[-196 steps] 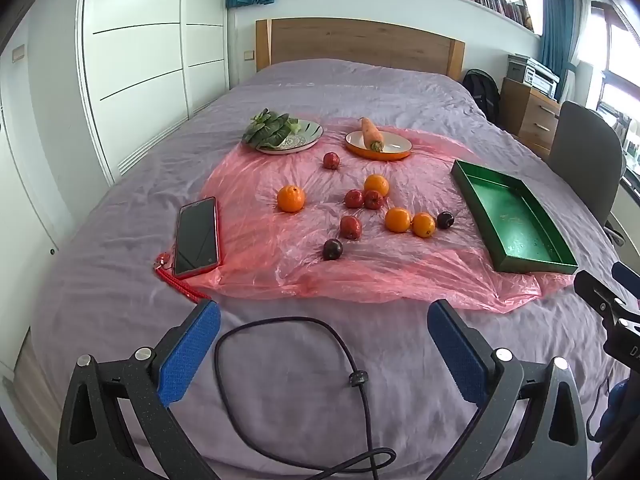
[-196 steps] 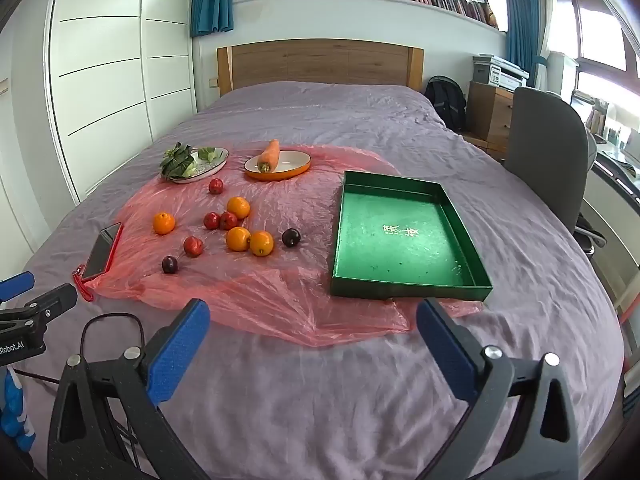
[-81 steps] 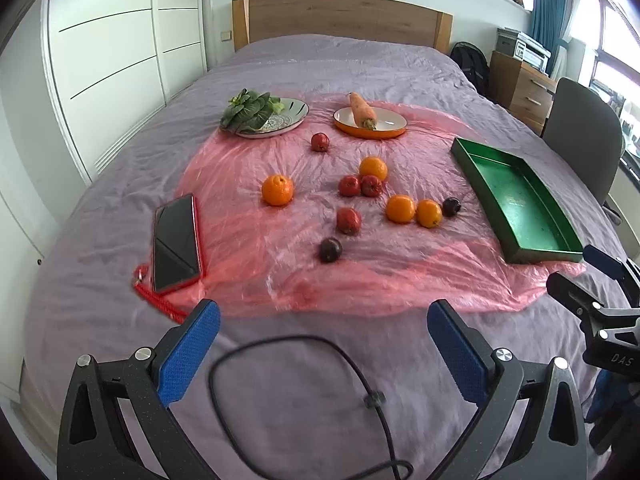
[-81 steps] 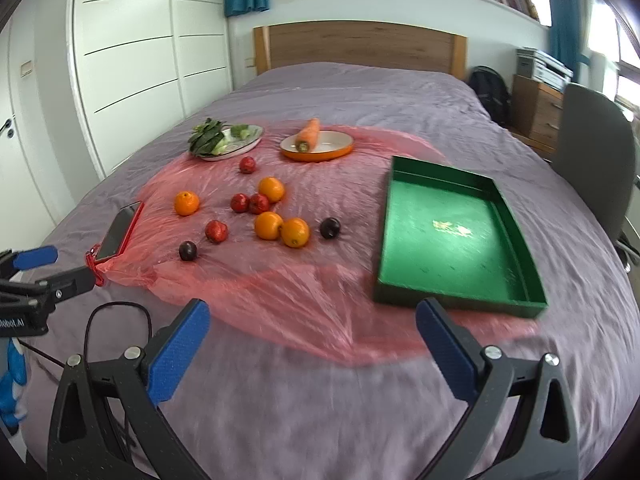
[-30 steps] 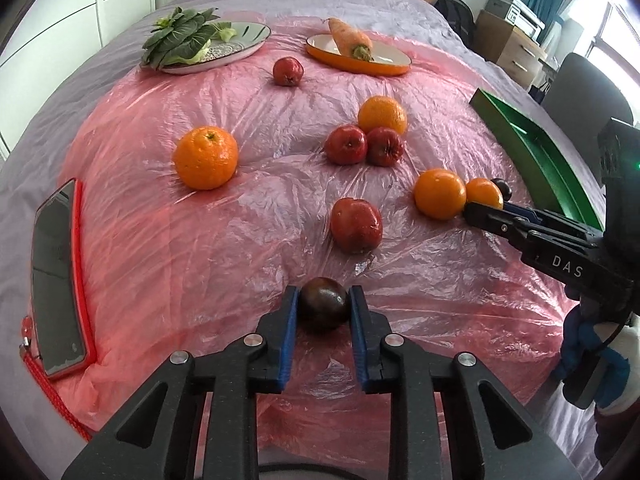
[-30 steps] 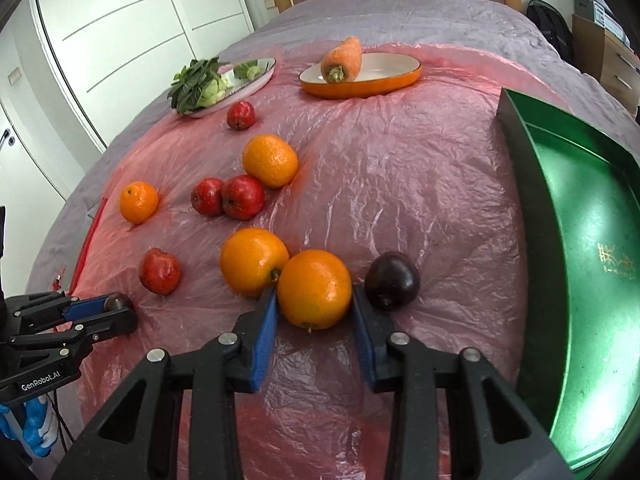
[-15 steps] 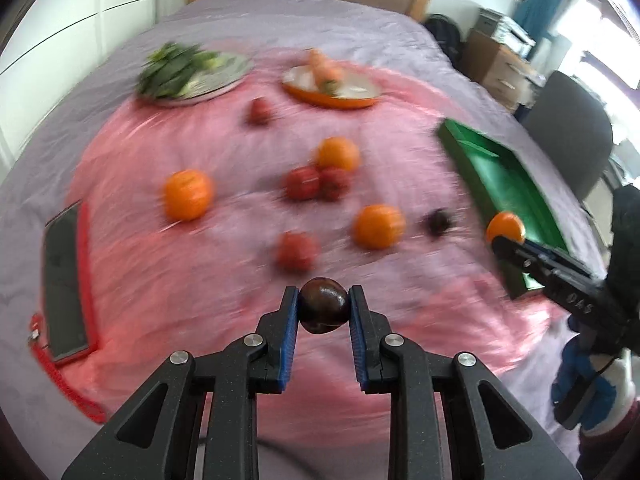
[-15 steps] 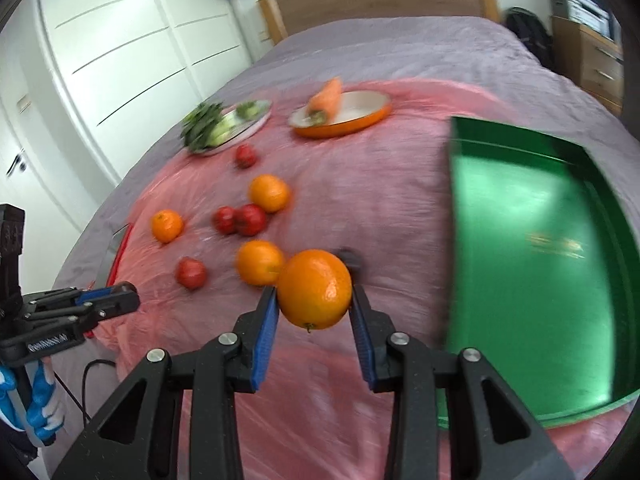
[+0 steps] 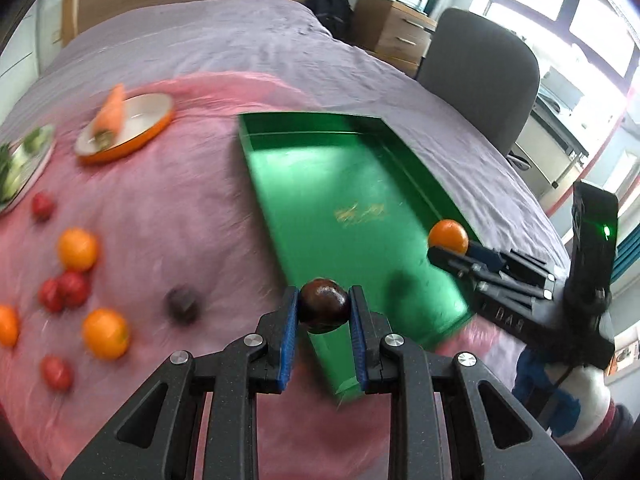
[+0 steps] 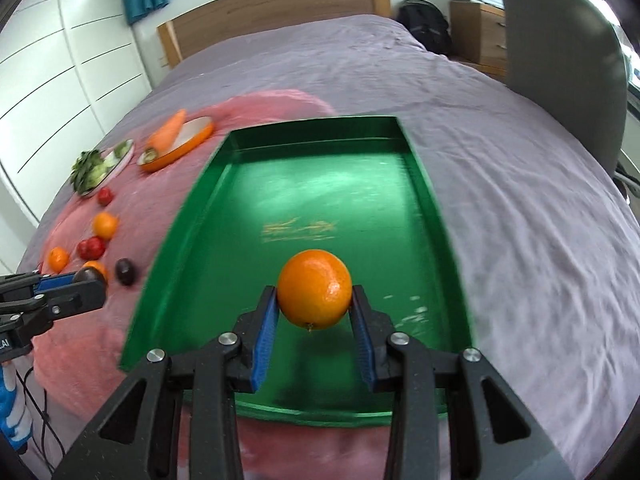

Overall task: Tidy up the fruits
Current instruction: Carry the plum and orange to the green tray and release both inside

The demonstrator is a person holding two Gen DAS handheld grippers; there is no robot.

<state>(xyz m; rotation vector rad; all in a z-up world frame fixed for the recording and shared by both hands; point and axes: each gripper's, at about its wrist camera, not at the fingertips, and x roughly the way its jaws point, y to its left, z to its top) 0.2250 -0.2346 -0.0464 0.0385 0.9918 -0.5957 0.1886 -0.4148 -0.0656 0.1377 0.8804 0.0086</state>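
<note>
My left gripper (image 9: 323, 307) is shut on a dark plum (image 9: 323, 306), held in the air over the near left edge of the green tray (image 9: 344, 184). My right gripper (image 10: 315, 296) is shut on an orange (image 10: 315, 289) above the near half of the same tray (image 10: 416, 160), whose bare floor shows no fruit. In the left wrist view the right gripper (image 9: 448, 246) with its orange (image 9: 448, 237) hangs over the tray's right side. Oranges (image 9: 106, 333), red fruits (image 9: 64, 289) and another dark plum (image 9: 182, 304) lie loose on the pink plastic sheet (image 9: 180, 208) to the left.
An orange-rimmed plate with a carrot (image 10: 176, 136) and a plate of greens (image 10: 100, 166) stand at the sheet's far side. A grey chair (image 9: 478, 72) and a wooden cabinet (image 9: 394, 34) stand beyond the bed's right edge. A cable (image 10: 36, 392) trails at the lower left.
Both grippers lifted their fruits off the sheet and swung right. The plum now hangs at the tray's left edge and the orange over the tray's inside.
</note>
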